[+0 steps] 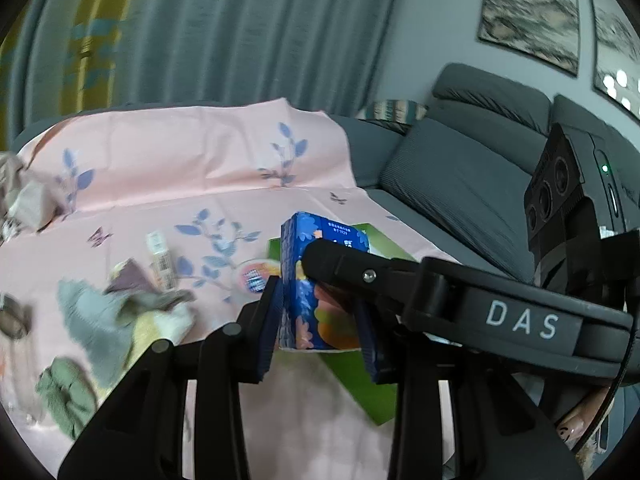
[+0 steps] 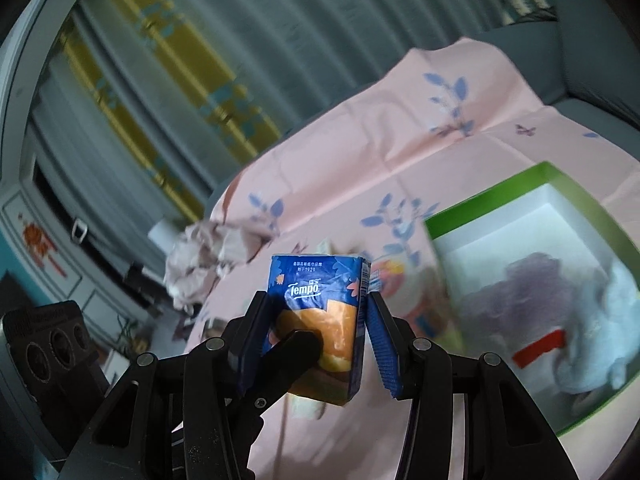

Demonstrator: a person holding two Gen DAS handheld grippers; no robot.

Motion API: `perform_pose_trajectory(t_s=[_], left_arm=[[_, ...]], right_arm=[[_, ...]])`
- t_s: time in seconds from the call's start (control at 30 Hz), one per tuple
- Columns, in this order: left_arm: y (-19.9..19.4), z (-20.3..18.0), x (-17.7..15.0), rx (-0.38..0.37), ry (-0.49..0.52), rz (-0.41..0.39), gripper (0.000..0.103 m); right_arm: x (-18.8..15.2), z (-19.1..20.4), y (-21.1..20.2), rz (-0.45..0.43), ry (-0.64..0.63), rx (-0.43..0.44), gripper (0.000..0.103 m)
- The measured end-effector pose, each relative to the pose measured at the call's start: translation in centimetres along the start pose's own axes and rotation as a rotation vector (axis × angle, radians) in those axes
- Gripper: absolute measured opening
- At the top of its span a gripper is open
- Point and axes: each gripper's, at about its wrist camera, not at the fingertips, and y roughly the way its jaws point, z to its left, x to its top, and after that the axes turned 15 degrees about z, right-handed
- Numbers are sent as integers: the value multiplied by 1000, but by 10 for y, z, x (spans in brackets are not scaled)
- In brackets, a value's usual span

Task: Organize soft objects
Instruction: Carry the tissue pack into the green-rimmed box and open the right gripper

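A blue Tempo tissue pack (image 1: pixel 310 292) is held in the air above the pink floral sheet (image 1: pixel 180 168). My left gripper (image 1: pixel 320 320) is shut on it. My right gripper (image 2: pixel 316 332) also has the tissue pack (image 2: pixel 320 320) between its fingers; its left pad touches the pack, its right pad (image 2: pixel 382 348) stands slightly off. The right gripper's finger (image 1: pixel 352 268) crosses in front of the pack in the left wrist view. A green box (image 2: pixel 536 184) with a white inside holds a purple and a pale blue soft item (image 2: pixel 560 300).
Crumpled cloths (image 1: pixel 116 316) and a small packet (image 1: pixel 162 256) lie on the sheet to the left. A round orange-blue item (image 1: pixel 256 274) lies near the green box (image 1: pixel 360 380). A pinkish cloth heap (image 2: pixel 208 256) lies farther back. A grey sofa (image 1: pixel 460 184) is at the right.
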Motion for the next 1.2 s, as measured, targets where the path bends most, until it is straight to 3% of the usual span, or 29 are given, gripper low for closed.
perform_pose_trajectory(t_s=[0.37, 0.7, 0.83, 1.0, 1.1, 1.2], left_arm=[[52, -36, 21, -17, 102, 80, 33], [104, -46, 29, -44, 115, 181, 32], [121, -48, 30, -56, 106, 216, 31], [137, -52, 27, -41, 95, 252, 31], [135, -52, 25, -48, 88, 252, 31], [132, -55, 24, -60, 102, 269, 41]], right_arm=[[8, -65, -16, -70, 188, 5, 50], [13, -118, -3, -55, 355, -4, 50], [14, -132, -1, -51, 413, -40, 49], [13, -139, 1, -56, 453, -140, 34], [13, -141, 1, -54, 454, -161, 34], [11, -141, -2, -67, 463, -162, 34]])
